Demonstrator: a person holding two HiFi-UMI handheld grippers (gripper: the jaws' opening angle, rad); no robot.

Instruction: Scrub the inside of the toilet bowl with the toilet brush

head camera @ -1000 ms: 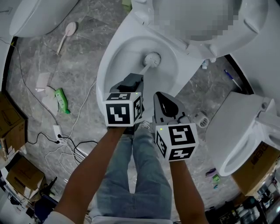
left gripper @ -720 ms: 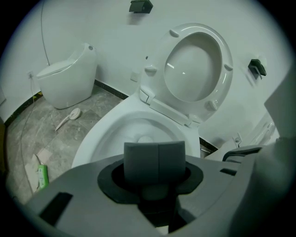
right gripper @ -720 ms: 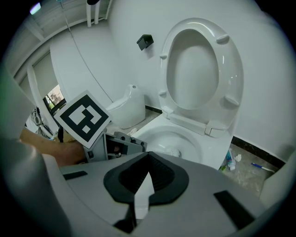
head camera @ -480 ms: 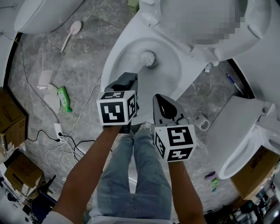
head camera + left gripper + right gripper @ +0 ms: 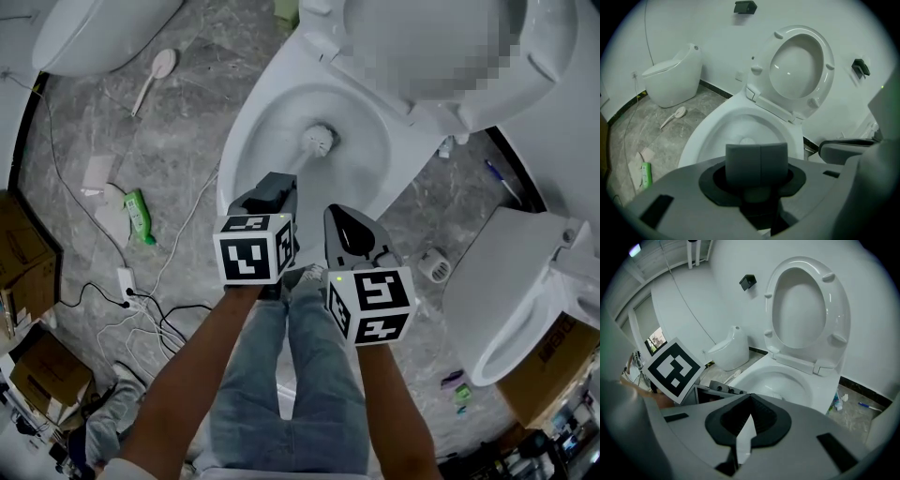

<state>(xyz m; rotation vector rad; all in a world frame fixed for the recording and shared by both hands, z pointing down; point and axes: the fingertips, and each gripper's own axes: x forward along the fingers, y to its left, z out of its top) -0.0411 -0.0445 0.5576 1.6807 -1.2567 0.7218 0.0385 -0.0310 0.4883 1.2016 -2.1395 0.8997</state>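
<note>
Big white toilet dead centre, its seat tipped up against the wall, and the bowl is clean, pale and glossy inside. Down in the bowl sits the brush: a round white bristle head low near the middle, with a pale handle slanting back over the near rim into the left gripper. From the left gripper view, that gripper is clamped, its two grey pads pressed together with the round handle caught just beneath them. The right gripper hangs beside it over the near rim, apart from the brush; in its own view the right gripper has its tips meeting and nothing between them. Each carries a cube of black-and-white square markers, patterns only, no words. The box at the lower right has dark print, too small to read. The green bottle lies on the grey floor at the left, its label unreadable.
</note>
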